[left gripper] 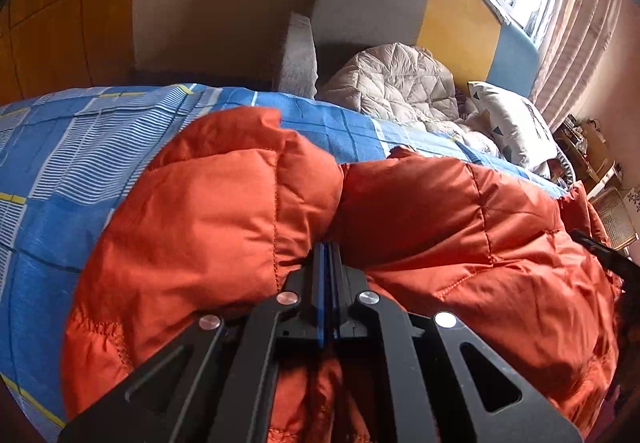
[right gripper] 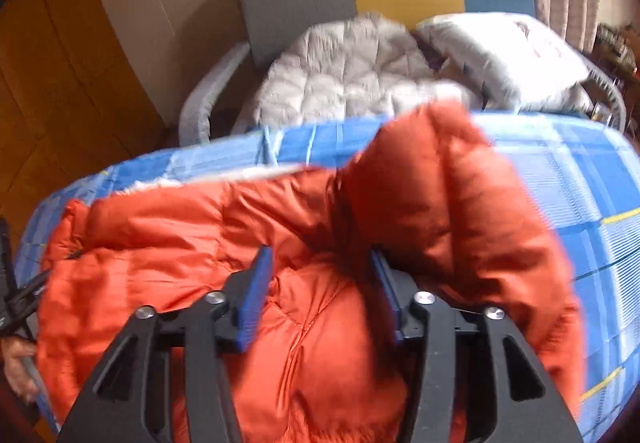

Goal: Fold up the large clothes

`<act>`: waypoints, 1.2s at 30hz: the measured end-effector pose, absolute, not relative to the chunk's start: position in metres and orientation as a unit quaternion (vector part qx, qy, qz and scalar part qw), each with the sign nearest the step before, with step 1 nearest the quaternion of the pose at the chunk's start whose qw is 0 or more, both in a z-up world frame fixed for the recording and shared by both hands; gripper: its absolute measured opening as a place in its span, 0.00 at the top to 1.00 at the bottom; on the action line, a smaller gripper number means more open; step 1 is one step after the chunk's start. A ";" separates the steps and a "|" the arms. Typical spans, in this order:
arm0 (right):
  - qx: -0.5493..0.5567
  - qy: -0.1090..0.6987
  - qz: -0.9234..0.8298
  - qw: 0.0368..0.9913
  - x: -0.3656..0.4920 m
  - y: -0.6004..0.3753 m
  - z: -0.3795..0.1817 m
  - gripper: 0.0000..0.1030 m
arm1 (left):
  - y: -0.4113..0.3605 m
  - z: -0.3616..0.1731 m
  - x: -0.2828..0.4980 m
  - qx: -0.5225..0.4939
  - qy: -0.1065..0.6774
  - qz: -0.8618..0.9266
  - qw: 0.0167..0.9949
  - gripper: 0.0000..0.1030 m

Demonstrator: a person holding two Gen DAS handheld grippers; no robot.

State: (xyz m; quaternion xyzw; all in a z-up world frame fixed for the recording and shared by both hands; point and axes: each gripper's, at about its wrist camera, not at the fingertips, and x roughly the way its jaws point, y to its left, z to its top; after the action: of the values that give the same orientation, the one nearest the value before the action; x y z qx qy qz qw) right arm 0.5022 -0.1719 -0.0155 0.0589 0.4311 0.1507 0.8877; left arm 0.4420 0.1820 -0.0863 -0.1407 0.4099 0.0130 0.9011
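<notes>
Orange jacket [left gripper: 248,203] lies bunched on the bed [left gripper: 60,147], over the blue plaid sheet. Left gripper [left gripper: 329,255]: fingers together, pressed into a crease of the jacket; cannot tell whether fabric is pinched. Right gripper [right gripper: 320,271]: fingers apart, straddling jacket folds, not clamping them.

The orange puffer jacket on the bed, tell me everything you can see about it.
The orange puffer jacket is quilted, with stitched seams and a smooth, slightly shiny shell that looks like nylon. It lies bunched and partly folded on the blue plaid bedsheet, one padded section doubled over on top. The left gripper is shut, its tips pressed into a crease in the jacket. The right gripper is open above it, with fabric bulging between its fingers. Zip, collar and sleeves cannot be made out.
</notes>
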 end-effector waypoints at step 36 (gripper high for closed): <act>0.061 0.408 0.090 0.906 0.473 -0.229 -0.053 0.50 | 0.033 -0.073 0.459 -0.061 0.383 0.014 0.922 0.59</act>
State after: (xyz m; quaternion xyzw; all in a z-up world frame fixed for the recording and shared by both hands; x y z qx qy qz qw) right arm 0.4731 -0.2285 -0.0534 0.0609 0.4081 0.0903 0.9064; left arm 0.4587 0.0332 -0.0727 -0.0613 0.3832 0.0145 0.9215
